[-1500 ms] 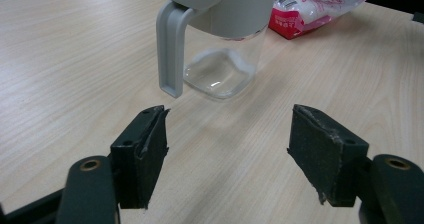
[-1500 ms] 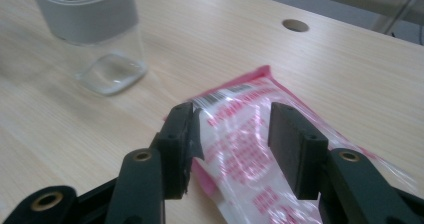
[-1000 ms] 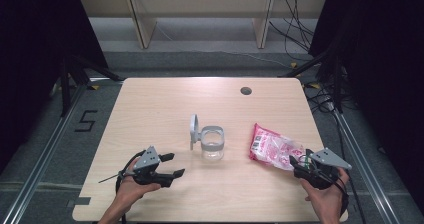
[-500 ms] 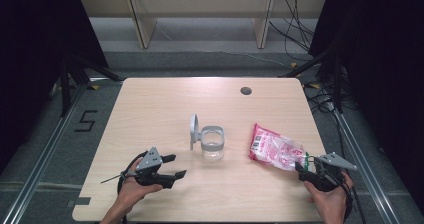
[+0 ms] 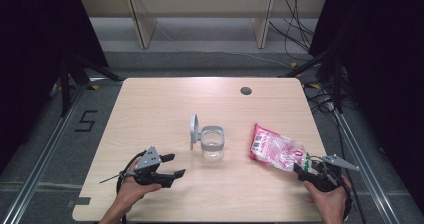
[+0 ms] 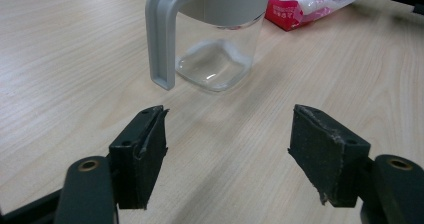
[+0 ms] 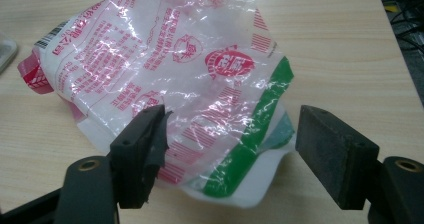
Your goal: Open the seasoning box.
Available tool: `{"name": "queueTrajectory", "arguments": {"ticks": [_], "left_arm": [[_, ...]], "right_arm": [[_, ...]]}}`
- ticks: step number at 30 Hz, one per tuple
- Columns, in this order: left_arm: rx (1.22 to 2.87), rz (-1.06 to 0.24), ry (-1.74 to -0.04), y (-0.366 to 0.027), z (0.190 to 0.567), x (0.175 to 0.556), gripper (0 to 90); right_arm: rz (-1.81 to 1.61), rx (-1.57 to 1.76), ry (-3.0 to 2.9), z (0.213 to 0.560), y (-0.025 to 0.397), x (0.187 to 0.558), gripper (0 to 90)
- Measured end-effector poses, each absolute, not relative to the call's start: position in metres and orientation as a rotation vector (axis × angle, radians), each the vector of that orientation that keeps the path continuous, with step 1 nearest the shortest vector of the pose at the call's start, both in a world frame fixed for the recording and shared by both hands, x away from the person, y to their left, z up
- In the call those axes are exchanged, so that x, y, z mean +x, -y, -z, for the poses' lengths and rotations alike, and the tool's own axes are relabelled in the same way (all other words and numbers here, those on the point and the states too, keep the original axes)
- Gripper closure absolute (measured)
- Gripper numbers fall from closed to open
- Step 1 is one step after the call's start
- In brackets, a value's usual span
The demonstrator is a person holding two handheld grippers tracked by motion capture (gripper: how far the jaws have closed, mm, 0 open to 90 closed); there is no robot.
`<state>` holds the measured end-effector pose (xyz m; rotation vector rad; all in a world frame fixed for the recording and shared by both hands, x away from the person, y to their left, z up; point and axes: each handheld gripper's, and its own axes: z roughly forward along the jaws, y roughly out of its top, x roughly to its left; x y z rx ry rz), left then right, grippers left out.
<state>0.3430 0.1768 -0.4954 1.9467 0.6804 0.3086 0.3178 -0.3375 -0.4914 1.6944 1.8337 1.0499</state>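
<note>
we see the table (image 5: 150, 109) from above, with a clear jar (image 5: 212, 145) near its middle and a red-and-white bag (image 5: 275, 149) to the jar's right, the two apart. the jar stands upright, its grey lid (image 5: 193, 130) swung open and standing on edge at its left side. a small dark hole (image 5: 245, 90) sits in the far part of the table.

our left gripper (image 5: 170, 166) is held low over the near left part of the table, pointing toward the jar but well short of it. in the left gripper view its jaws stand wide apart with bare wood between them, holding nothing; the jar (image 6: 220, 49) is ahead, its grey handle-like lid arm (image 6: 161, 39) reaching down to the table, and a corner of the bag (image 6: 310, 1) lies beyond it.

our right gripper (image 5: 306, 168) is at the near right edge, right at the bag's near end. in the right gripper view its jaws are spread wide, and the bag (image 7: 190, 84) lies flat on the table ahead, its crinkled near end with the green stripe reaching in between them. the left pad (image 7: 150, 144) is just beside the plastic; we cannot tell whether it touches. the right pad (image 7: 332, 154) is clear of it.
</note>
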Motion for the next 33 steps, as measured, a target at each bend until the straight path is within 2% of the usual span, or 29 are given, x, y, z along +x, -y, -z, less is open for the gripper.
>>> {"name": "queueTrajectory", "arguments": {"ticks": [23, 33], "left_arm": [[1.922, -0.303, -0.712, -0.178, 0.494, 0.34, 30.1], [1.926, -0.306, -0.702, -0.179, 0.495, 0.341, 30.0]], "right_arm": [[-1.119, 1.815, -1.759, 0.491, 0.331, 0.3, 28.8], [-1.151, 1.808, -1.77, 0.491, 0.336, 0.294, 31.8]]}}
